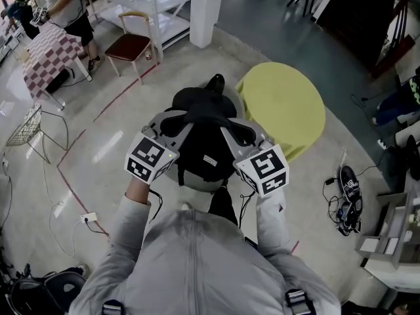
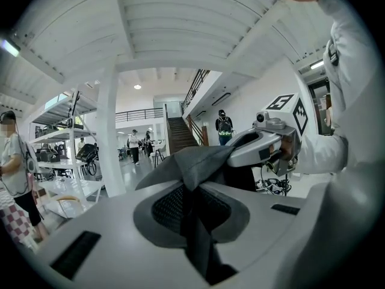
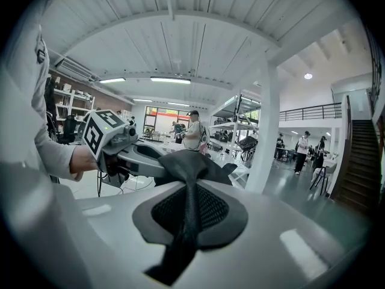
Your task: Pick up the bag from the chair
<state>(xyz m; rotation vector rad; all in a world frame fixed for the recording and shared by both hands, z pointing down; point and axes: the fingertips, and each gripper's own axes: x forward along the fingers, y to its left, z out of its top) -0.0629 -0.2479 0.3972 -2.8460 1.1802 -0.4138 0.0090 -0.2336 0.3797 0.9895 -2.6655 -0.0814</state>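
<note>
Grey concrete floor (image 1: 125,146) marked with thin red lines spreads out below the person; a yellow-green chair (image 1: 285,107) with a rounded seat stands on it, just ahead and to the right. A black bag (image 1: 200,153) hangs between the 2 grippers in front of the person's chest, off the seat; in the head view its right side overlaps the chair's left edge, and whether it touches the chair there cannot be told.

The left gripper (image 2: 194,221) has its jaws pressed together on a fold of the bag's dark fabric; the fold runs out of the jaws and fans upward toward the other tool. The right gripper (image 3: 187,218) is clamped in the same way on a narrow dark strip of the bag, which widens beyond the jaws. Both grippers point forward and a little downward, angled in toward each other, so each appears in the other's view with its marker cube uppermost; the 2 grips sit near each other at the bag's top. A hand in a pale grey sleeve holds each tool.

Well apart, at the upper left of the head view, a red-seated chair (image 1: 131,44) stands beside white shelving (image 1: 154,2); a table with a checked cloth (image 1: 49,51) has another person (image 1: 65,8) standing at it. A white pillar (image 1: 207,8) rises behind the bag; a wire basket (image 1: 26,126) sits at the left, and a shoe (image 1: 346,176) lies among cables at the right.
</note>
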